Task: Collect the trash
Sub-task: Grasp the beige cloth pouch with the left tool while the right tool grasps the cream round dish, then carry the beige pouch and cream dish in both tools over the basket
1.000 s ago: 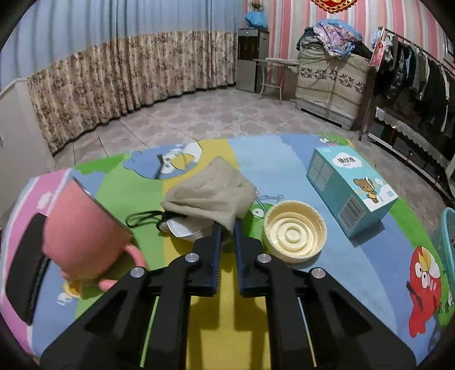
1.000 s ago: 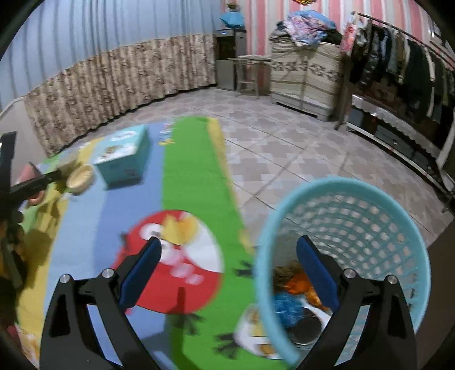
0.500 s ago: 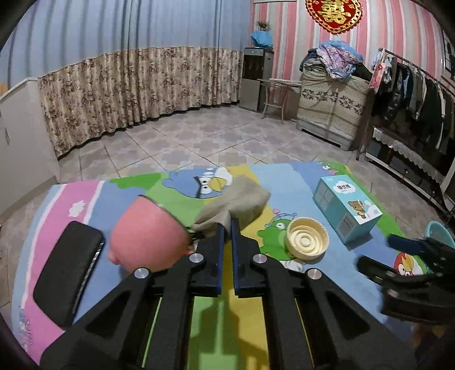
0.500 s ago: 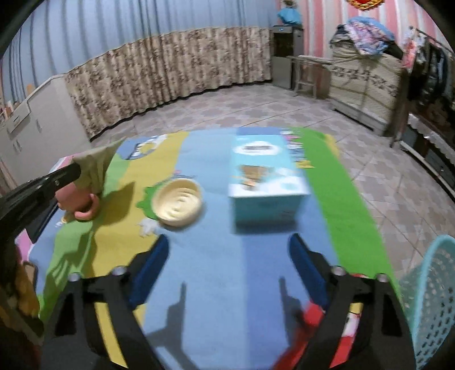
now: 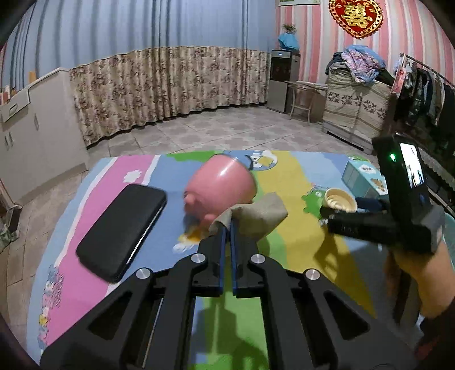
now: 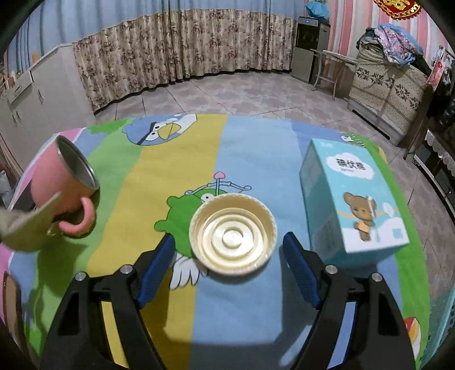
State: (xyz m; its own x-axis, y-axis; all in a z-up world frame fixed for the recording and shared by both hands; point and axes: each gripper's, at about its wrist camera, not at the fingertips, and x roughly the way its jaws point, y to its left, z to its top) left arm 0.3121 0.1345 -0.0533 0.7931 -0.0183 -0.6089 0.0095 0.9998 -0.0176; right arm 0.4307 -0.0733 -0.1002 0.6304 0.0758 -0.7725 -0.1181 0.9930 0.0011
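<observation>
Cartoon-print mat (image 6: pixel 250 148) covered table. Cream lid (image 6: pixel 233 232) lay just ahead of right claw (image 6: pixel 227 267); blue box (image 6: pixel 352 199) right of it, pink mug (image 6: pixel 68 185) far left. Black phone (image 5: pixel 122 230) left of left claw (image 5: pixel 227 224).

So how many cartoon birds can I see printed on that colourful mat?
2 in view. A blue bird sits at the mat's far edge; a red one peeks from the near right corner. Others may be hidden under objects.

A lived-in room of a family home.
Floral curtains (image 5: pixel 170 85), a tiled floor (image 5: pixel 227 133), a clothes rack (image 5: pixel 426 91), a water dispenser (image 6: pixel 308 48) and a red wall ornament (image 5: pixel 355 14) surround a cartoon-print tablecloth (image 6: pixel 241 148).
</observation>
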